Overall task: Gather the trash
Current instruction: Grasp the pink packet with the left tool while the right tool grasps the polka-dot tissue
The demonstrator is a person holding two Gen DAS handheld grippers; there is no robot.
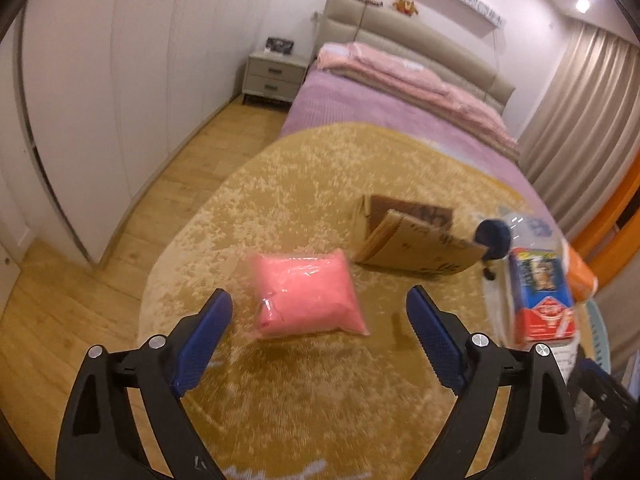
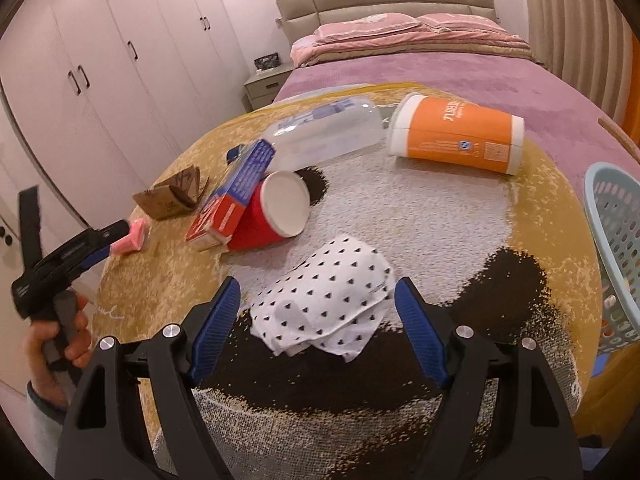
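Hands are tilting down over the rug [image 2: 540, 184]: my left fingers [image 1: 320, 316] are spreading around the pink packet [image 1: 308, 292], my right fingers [image 2: 316, 304] spreading around the spotted wrapper [image 2: 324, 296], red cup [image 2: 276, 212] beyond.

Both grippers are showing the same build: left gripper [image 1: 320, 312] and right gripper [image 2: 318, 300] are each carrying black plastic arms with triangular cutouts, silver round screw heads at the pivots, and blue textured pads [image 2: 420, 332] with a serrated inner edge. Side-on from the right wrist, the left unit is showing a black pistol-style body with a grey grip. The hand [image 2: 52, 340] is wearing a light grey sleeve [image 2: 40, 420] with a darker cuff.
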